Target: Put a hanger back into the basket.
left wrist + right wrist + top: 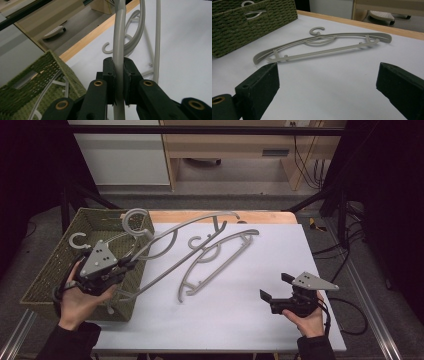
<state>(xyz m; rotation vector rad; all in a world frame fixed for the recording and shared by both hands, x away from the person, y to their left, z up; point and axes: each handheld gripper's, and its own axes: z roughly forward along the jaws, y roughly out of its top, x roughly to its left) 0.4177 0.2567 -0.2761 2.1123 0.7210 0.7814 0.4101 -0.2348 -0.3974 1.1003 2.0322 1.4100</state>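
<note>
The left tongs were clenched on the bar of a grey hanger, held tilted with its hook over the rim of the green basket and its long axis running from 7 o'clock up to 1 o'clock across the table. The right tongs were released, their jaws wide apart and nothing between them. A second hanger lay flat toward 11 o'clock of the right tongs, nearer to them than to the left hand, on the same slant. How many hangers lay in the basket was hard to make out.
</note>
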